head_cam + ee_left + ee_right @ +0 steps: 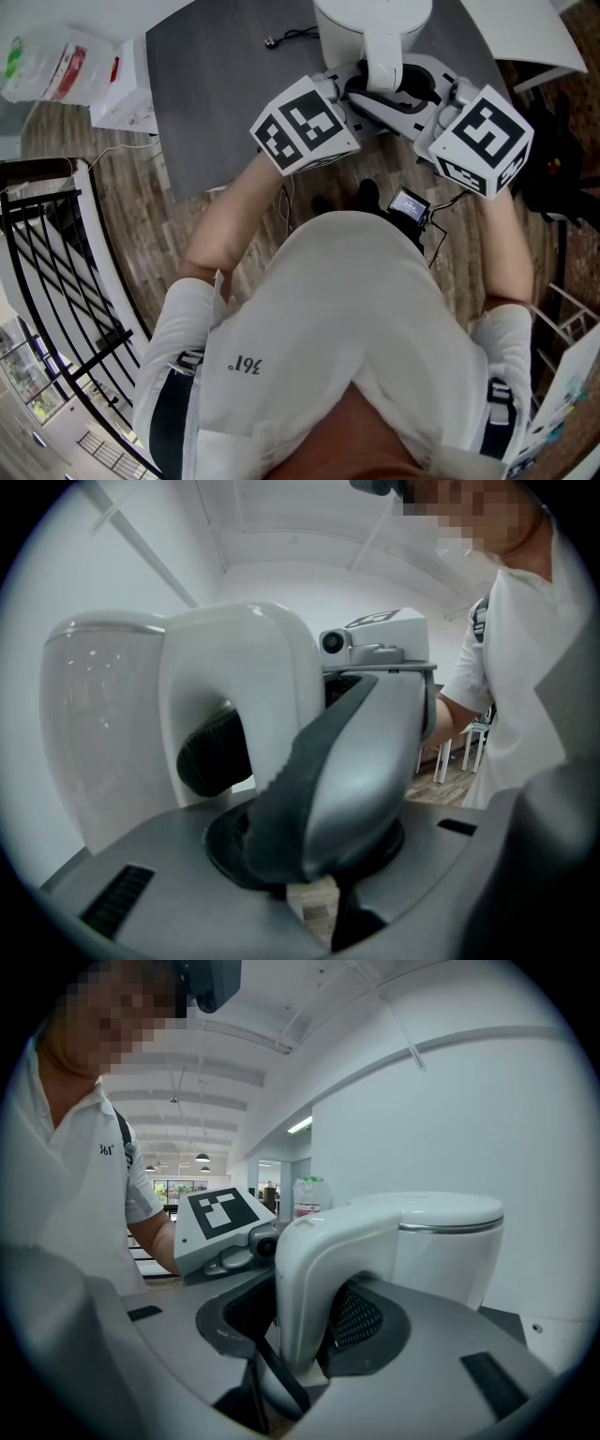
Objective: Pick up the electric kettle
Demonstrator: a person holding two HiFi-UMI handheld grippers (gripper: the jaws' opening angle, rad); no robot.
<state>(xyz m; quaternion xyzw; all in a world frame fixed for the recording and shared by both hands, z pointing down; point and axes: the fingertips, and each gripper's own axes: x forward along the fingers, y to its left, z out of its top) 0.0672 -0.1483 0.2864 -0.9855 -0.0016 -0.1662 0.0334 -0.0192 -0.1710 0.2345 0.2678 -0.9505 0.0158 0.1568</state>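
The white electric kettle (361, 21) is at the near edge of the grey table (216, 84); its underside is hidden. My right gripper (300, 1335) is shut on the arched handle (314, 1260), one pad inside the loop beside the body (450, 1241) and one outside. From the opposite side my left gripper (323, 907) reaches in under the handle (239, 667). The right gripper's silver-and-black finger (356, 771) lies between its jaws, and I cannot tell whether they press on anything. In the head view the left gripper (370, 101) and right gripper (417, 89) meet below the handle (382, 56).
A black cord (286, 37) lies on the table behind the kettle. A plastic bag (56, 66) sits at the far left and a black railing (56, 262) runs down the left. A small screen device (409, 204) hangs at the person's chest.
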